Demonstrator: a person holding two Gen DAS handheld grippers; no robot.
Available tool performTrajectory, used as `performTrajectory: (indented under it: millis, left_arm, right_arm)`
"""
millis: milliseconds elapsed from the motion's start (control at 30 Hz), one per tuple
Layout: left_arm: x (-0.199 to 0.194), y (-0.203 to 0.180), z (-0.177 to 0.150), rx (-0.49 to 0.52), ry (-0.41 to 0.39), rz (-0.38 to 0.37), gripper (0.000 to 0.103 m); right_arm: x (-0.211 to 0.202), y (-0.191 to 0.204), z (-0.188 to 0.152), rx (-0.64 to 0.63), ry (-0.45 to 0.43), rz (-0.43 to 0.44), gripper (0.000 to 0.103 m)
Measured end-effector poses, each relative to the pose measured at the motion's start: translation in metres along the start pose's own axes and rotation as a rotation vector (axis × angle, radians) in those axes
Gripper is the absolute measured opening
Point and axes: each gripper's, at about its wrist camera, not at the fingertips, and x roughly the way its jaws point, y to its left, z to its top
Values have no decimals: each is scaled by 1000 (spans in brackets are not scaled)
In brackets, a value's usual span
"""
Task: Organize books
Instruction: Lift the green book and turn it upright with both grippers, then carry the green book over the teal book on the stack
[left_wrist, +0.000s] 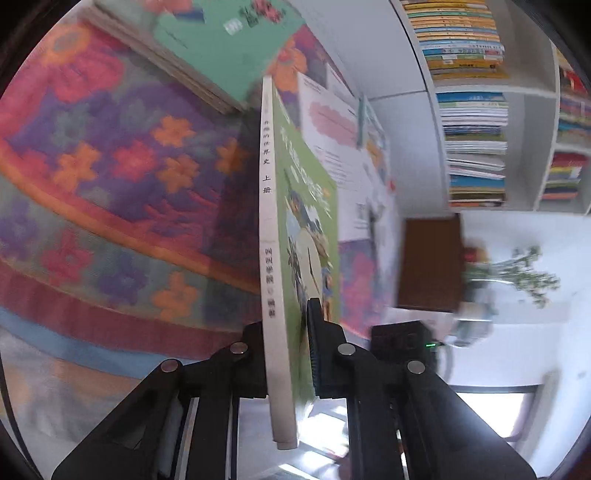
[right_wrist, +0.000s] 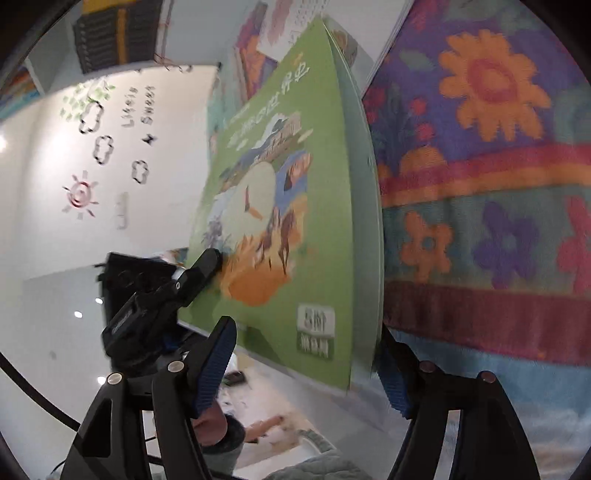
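A green picture book (left_wrist: 308, 206) with a white spine stands on edge above the flowered rug (left_wrist: 122, 166). My left gripper (left_wrist: 287, 354) is shut on its lower end, one pad on each cover. In the right wrist view the same green book (right_wrist: 295, 221) shows its front cover, and a black finger (right_wrist: 207, 264) of the left gripper presses on it at the left edge. My right gripper (right_wrist: 306, 332) is open and wide. The book's lower corner hangs between its blue pads (right_wrist: 218, 354), and the left pad stands apart from the cover.
A stack of books topped by a teal cover (left_wrist: 221, 48) lies on the rug, with white booklets (left_wrist: 340, 122) behind the green book. A white bookshelf (left_wrist: 472, 129) holds stacked books. A brown box (left_wrist: 430, 262) and a plant (left_wrist: 524, 273) stand below it. A decorated white wall (right_wrist: 103, 155) is at left.
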Motion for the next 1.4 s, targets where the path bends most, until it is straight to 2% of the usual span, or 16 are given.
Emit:
performTrajectory:
  millis: [100, 167, 200, 300, 367, 433, 500, 600, 700, 867, 1067, 1233, 1400]
  left_arm:
    - [1, -1, 4, -25, 41, -35, 11]
    - [3, 2, 10, -76, 63, -81, 10]
    - [3, 6, 11, -97, 70, -100, 10]
    - [2, 12, 17, -137, 83, -137, 10]
    - [-1, 13, 19, -131, 90, -126, 10]
    - [-3, 5, 20, -73, 79, -41, 12]
    - [-3, -6, 21, 6, 69, 51, 16]
    - [-5, -28, 17, 152, 33, 191, 25]
    - [-11, -51, 13, 278, 3, 250, 27]
    - [-21, -84, 10, 441, -12, 296, 28]
    - [-49, -103, 22, 523, -44, 241, 28]
    - [-84, -104, 53, 537, -114, 241, 28]
    - [-111, -81, 104, 487, -172, 274, 28]
  right_arm:
    - [-9, -16, 3, 94, -62, 122, 71]
    - [-10, -24, 11, 140, -98, 183, 71]
    - [-10, -24, 15, 140, -111, 206, 67]
    - [-6, -14, 27, 103, -118, 203, 55]
    - [-8, -5, 31, 63, -139, 168, 44]
    - [-9, 14, 32, -17, -170, 61, 38]
    - [-10, 41, 26, -152, -206, -90, 33]
    - [-3, 83, 12, -352, -264, -300, 32]
    - [3, 114, -1, -504, -300, -440, 31]
    - [-7, 132, -7, -559, -346, -474, 31]
    - [-16, 169, -17, -630, -412, -527, 31]
    - [4, 208, 2, -673, -432, -480, 32]
    - [55, 235, 39, -697, -389, -450, 33]
